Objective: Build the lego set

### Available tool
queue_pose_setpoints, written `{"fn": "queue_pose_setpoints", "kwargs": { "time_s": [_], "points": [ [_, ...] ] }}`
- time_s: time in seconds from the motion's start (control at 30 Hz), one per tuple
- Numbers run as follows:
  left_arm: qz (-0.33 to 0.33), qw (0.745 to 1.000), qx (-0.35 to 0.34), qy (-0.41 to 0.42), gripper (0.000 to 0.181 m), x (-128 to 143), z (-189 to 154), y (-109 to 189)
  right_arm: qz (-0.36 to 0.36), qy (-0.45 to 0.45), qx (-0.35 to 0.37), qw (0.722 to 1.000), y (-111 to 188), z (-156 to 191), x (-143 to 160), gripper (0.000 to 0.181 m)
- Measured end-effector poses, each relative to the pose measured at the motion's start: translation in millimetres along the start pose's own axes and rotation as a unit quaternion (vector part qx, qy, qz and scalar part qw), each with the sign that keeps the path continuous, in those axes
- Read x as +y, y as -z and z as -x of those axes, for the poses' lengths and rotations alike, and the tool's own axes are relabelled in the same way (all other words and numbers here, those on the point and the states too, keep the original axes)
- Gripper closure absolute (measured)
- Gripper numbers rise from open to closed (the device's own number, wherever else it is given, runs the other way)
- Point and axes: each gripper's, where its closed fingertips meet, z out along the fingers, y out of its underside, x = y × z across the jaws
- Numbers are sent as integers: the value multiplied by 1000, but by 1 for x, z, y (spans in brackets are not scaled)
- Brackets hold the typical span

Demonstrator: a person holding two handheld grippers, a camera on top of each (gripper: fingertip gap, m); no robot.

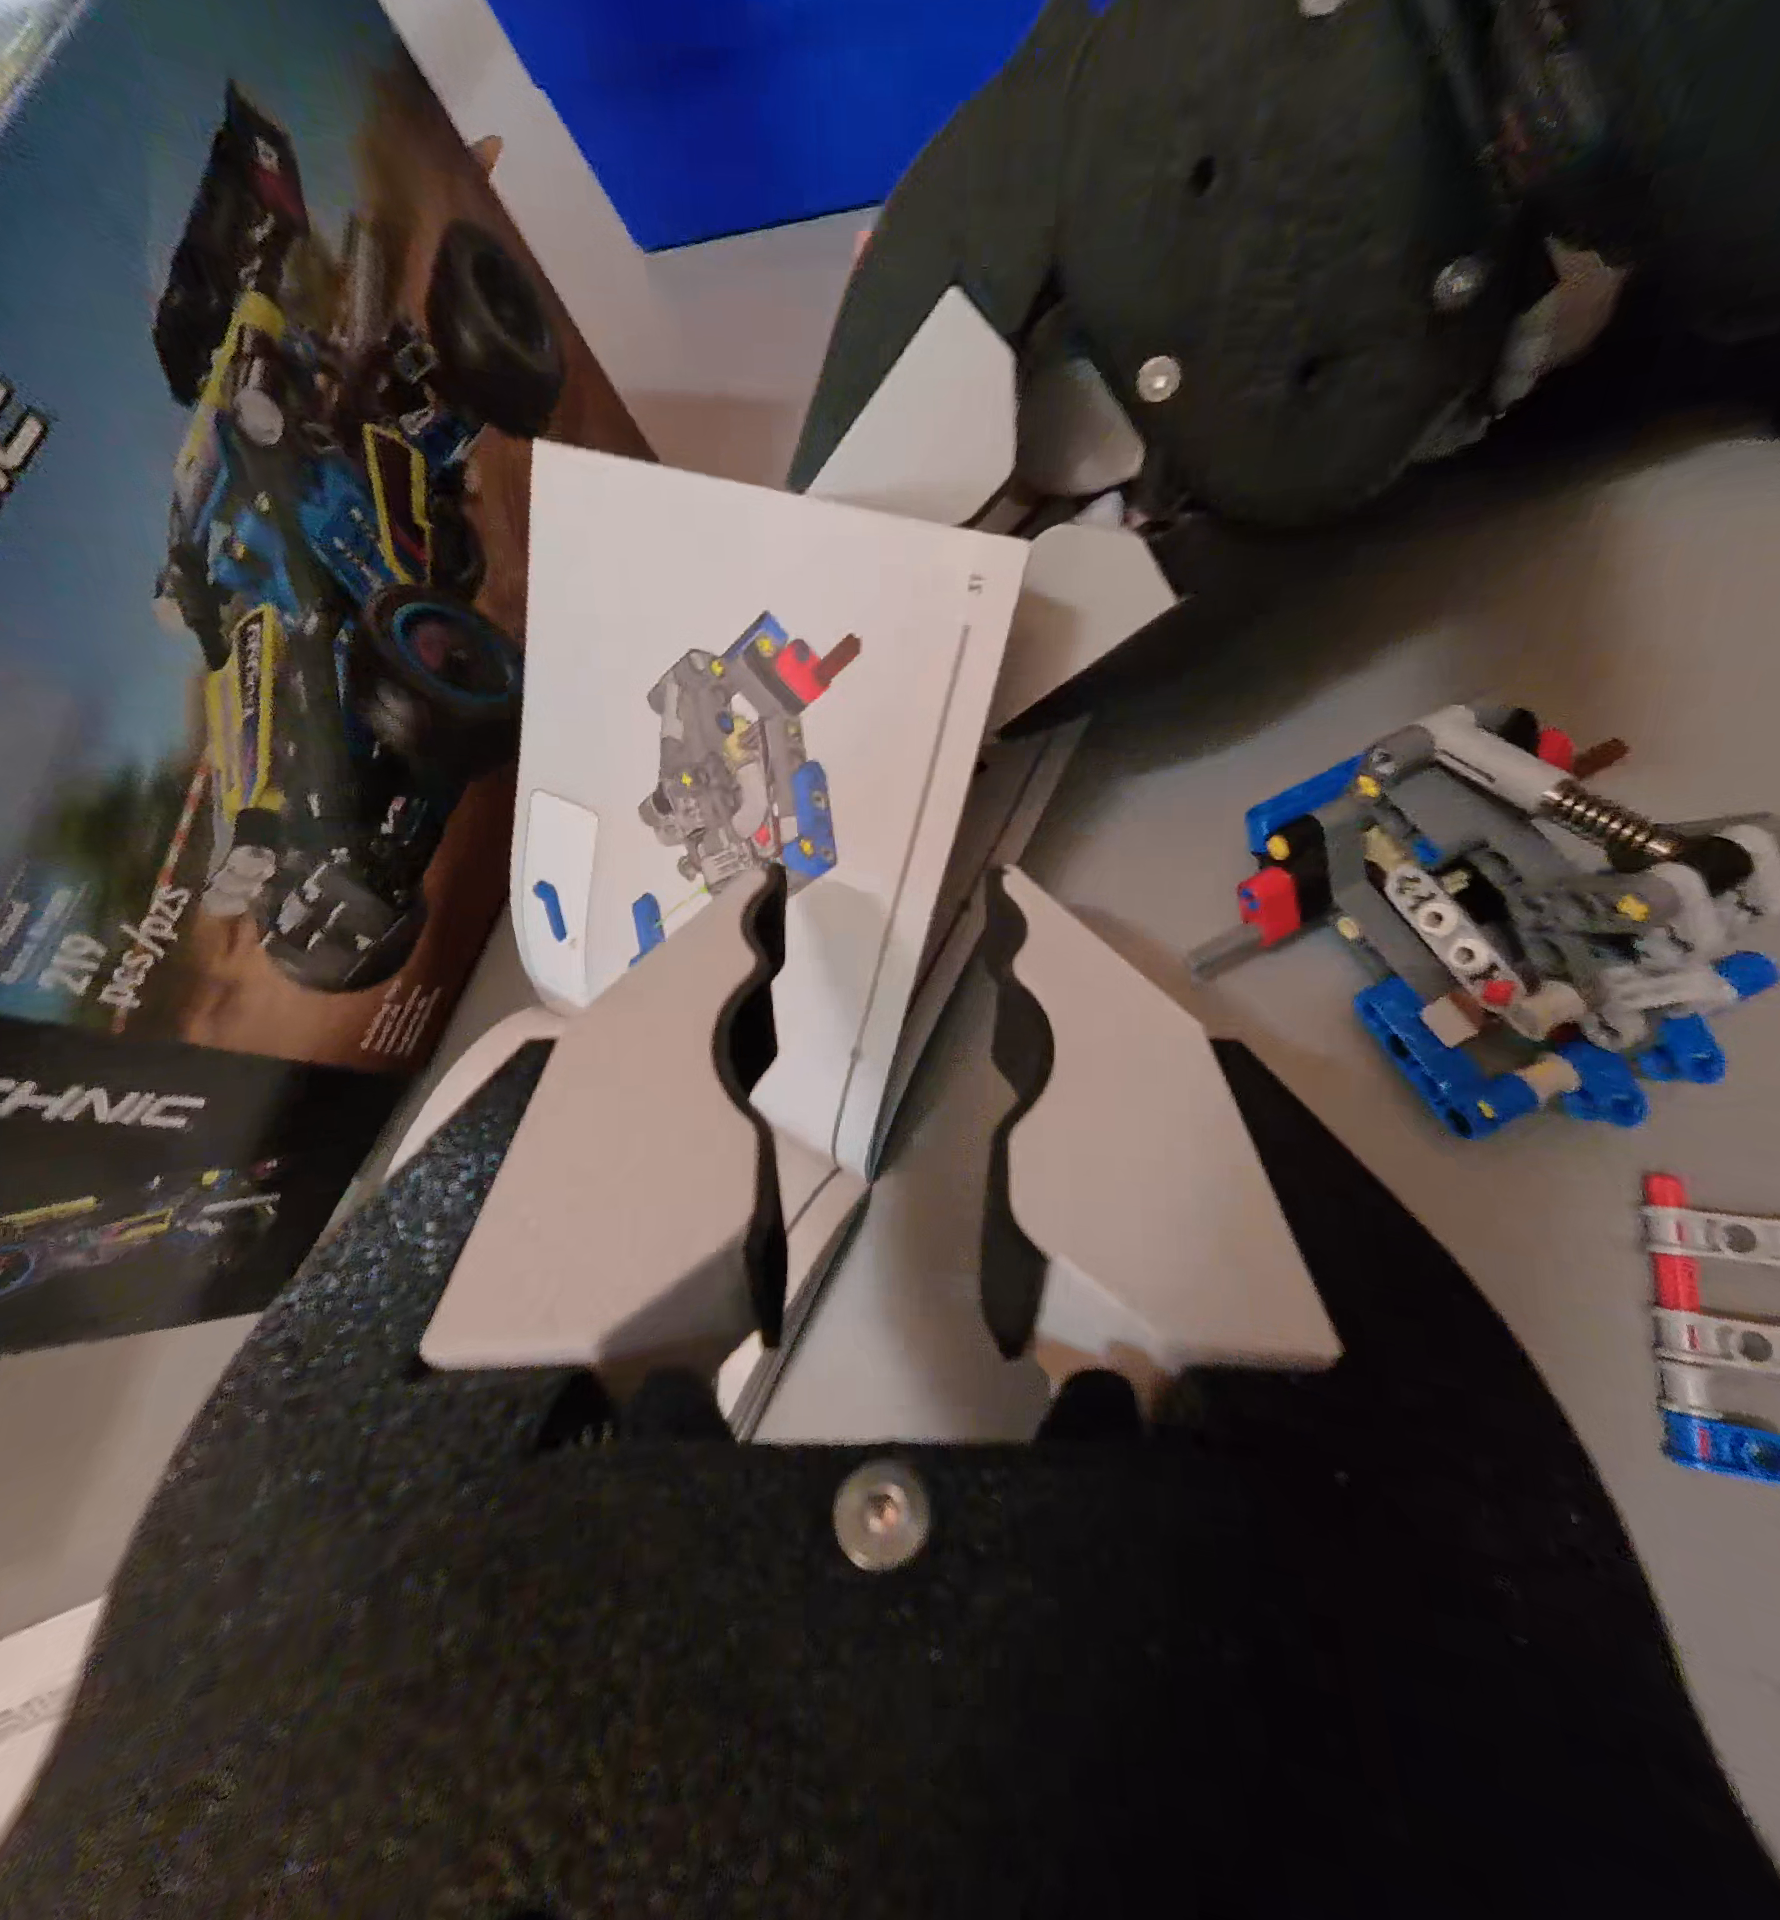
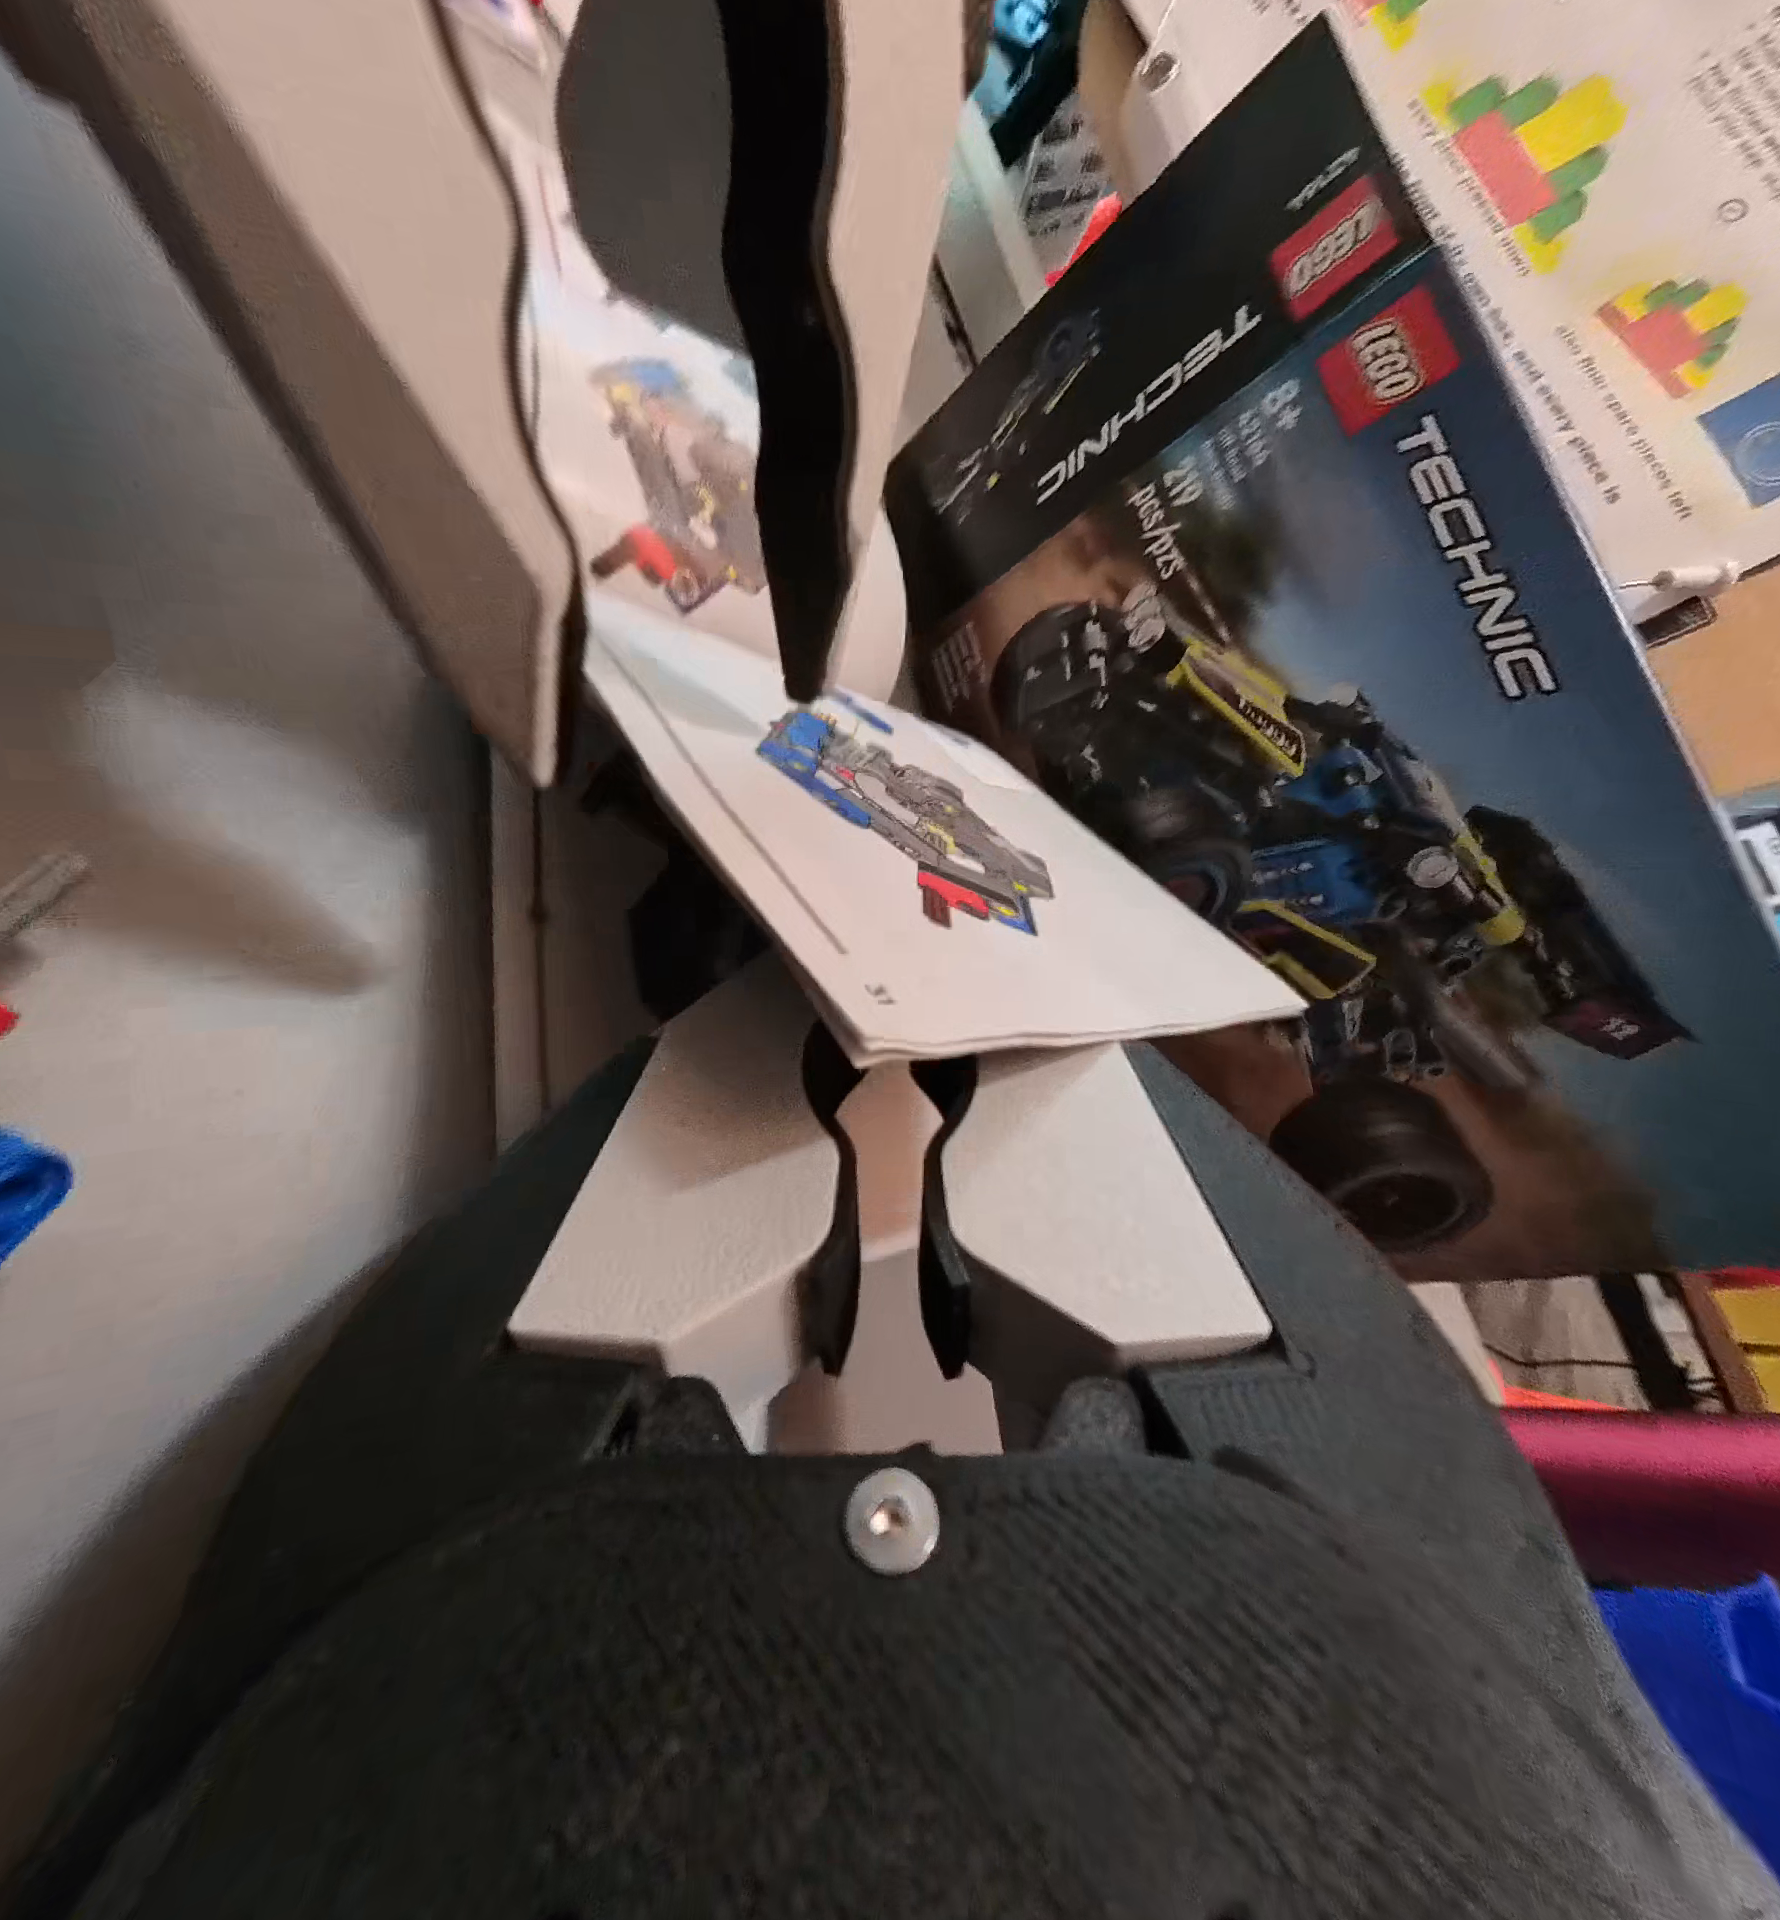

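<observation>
Resting across the desk [image 1: 1488, 644], grey and mostly bare on the right; leaning at the left, the set box [image 1: 190, 623], probably propped so its picture stays readable; lying beside it, the instruction booklet [image 1: 761, 675], one page curling up, likely being turned or held to check the current step.

Reaching in from below, the left claw [image 1: 886, 883], jaws parted a moderate way, page edge passing between them but not clearly pinched; cannot tell for sure whether gripping; judging as open around the page. Coming in from the far side, the right claw [image 2: 888, 1091], jaws nearly closed, tips sitting right at the booklet's near corner; looking like pinching the page stack, though contact partly hidden.

Sitting well apart to the right, the half-built chassis [image 1: 1520, 925], blue and grey, parked clear of the booklet, presumably waiting for the next part; lying near it, closer to the camera, a small sub-assembly [image 1: 1717, 1330] of red axle, grey links and blue connector, not yet joined.
</observation>
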Motion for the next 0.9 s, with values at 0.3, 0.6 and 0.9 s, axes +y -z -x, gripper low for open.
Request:
{"fn": "queue_pose_setpoints", "kwargs": {
  "time_s": [0.3, 0.6, 0.9],
  "points": [
    [9, 997, -46, -65, 181, -5, 6, 3, 10, 35, -19, 999, -6, 17, 4, 181],
    [11, 985, -172, 14, 181, 22, 47, 51, 40, 151, -14, 988, -9, 28, 7, 181],
    [70, 923, -347, 152, 181, 90, 85, 135, 18, 134, -63, 989, -1, 31, 10, 181]
  ]
}}
